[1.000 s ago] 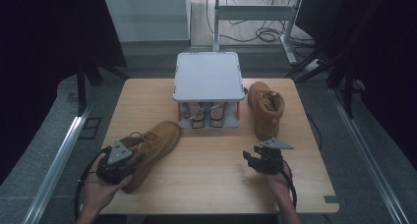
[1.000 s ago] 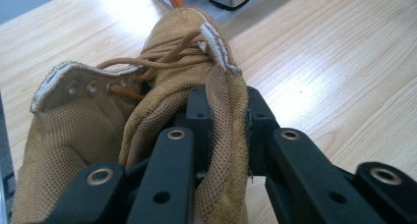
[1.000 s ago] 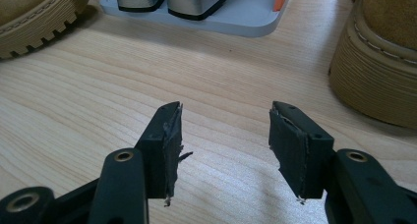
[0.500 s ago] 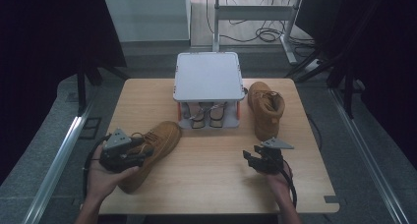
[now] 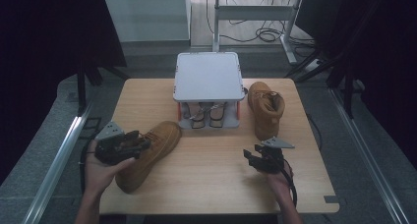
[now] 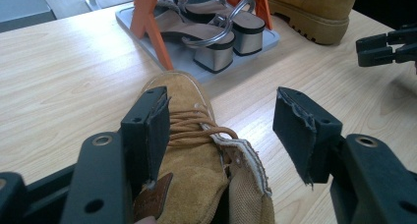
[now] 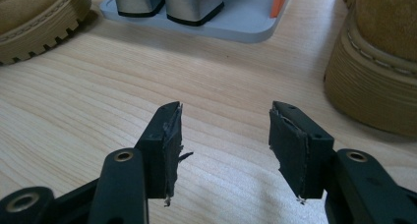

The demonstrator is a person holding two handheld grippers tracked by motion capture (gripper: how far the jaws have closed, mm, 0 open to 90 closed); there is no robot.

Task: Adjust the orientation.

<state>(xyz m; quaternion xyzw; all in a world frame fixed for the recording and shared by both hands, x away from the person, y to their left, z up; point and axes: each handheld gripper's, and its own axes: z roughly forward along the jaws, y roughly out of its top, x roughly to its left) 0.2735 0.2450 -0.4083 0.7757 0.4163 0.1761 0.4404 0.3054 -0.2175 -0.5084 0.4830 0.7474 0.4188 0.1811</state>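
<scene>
Lying diagonally, the boot (image 5: 147, 153) points toe toward the rack (image 5: 208, 79); left claw (image 6: 221, 130) just opened wide.

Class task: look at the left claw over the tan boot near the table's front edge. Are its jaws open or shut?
Open. The left claw has just been opening; its jaws stand apart over the boot collar, and the far pad is clear of it.

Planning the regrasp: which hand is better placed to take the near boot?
Left. The left gripper hangs open right over the boot, collar between its fingers. The right gripper sits open over bare table.
</scene>
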